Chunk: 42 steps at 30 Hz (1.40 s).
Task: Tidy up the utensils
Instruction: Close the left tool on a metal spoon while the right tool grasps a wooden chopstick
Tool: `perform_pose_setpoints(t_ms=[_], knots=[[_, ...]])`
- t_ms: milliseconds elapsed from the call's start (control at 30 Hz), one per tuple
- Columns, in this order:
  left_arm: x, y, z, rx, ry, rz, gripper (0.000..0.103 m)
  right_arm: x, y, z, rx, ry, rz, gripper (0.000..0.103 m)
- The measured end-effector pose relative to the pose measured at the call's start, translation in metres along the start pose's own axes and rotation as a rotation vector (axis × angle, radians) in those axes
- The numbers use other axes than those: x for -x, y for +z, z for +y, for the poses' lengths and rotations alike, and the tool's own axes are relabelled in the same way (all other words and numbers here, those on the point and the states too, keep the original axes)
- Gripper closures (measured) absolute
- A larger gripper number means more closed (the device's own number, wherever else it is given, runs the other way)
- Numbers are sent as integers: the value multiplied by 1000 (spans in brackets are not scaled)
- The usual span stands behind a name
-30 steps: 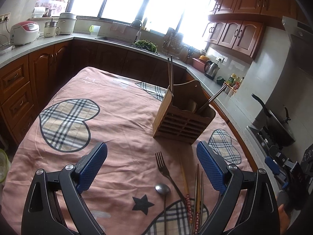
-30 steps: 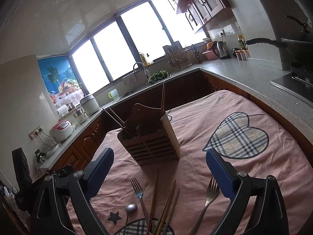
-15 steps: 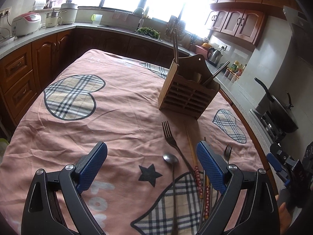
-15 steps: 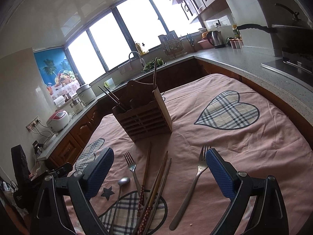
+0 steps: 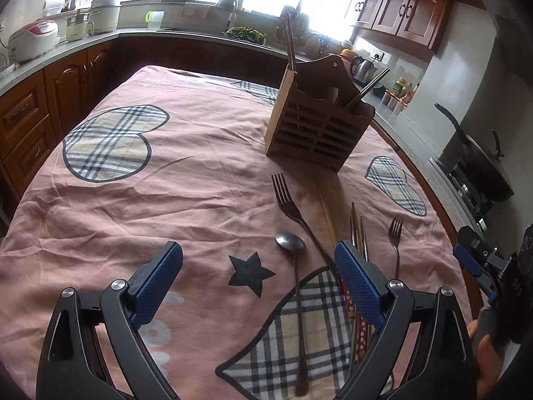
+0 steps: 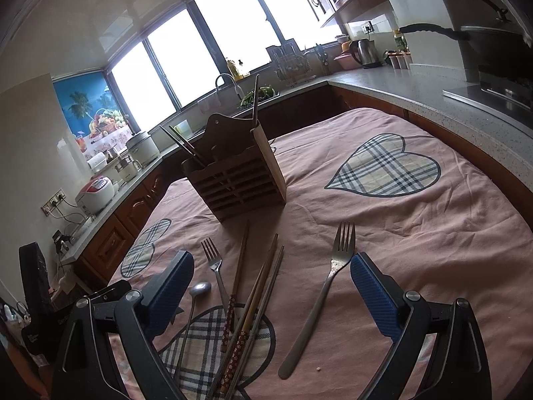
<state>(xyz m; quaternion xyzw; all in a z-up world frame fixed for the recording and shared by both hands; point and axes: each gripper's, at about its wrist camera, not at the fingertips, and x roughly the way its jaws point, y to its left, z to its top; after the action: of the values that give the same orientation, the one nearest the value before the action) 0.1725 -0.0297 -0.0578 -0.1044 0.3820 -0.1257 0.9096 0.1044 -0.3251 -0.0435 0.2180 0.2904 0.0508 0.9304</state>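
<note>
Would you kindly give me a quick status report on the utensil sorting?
Both tongs, left and right, open and empty. Forks, spoon and chopsticks lie loose on the cloth before the wooden holder. Nothing blocking the way.

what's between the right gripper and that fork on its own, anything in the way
Nothing visible. The right gripper is open above the cloth, and the lone fork lies flat between its fingers, apart from the chopsticks. The wooden holder stands beyond.

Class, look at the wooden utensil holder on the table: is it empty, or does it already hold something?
Not empty. The wooden utensil holder already has chopsticks sticking out of its top.
</note>
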Motion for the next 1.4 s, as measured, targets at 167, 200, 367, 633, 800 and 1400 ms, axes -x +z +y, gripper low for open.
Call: perform_pose_setpoints(t_ms=[167,200,367,633,800,1400], knots=[[-13,0,-6,-25,2,37,9,-11,-2,-1,7,-11,28,7],[-15,0,-7,-31,2,42,9,-14,-2,-1,9,-14,33,8],[-27,0,-13,-57,1,76,13,-30,0,-1,7,-17,75,22],[-47,-1,-22,-93,-10,138,22,-61,5,0,4,-11,144,49],[-62,-1,-26,-105,-23,188,35,-84,10,1,1,-2,187,59],[-89,-4,-43,-255,-10,240,75,-169,18,8,82,-55,351,79]])
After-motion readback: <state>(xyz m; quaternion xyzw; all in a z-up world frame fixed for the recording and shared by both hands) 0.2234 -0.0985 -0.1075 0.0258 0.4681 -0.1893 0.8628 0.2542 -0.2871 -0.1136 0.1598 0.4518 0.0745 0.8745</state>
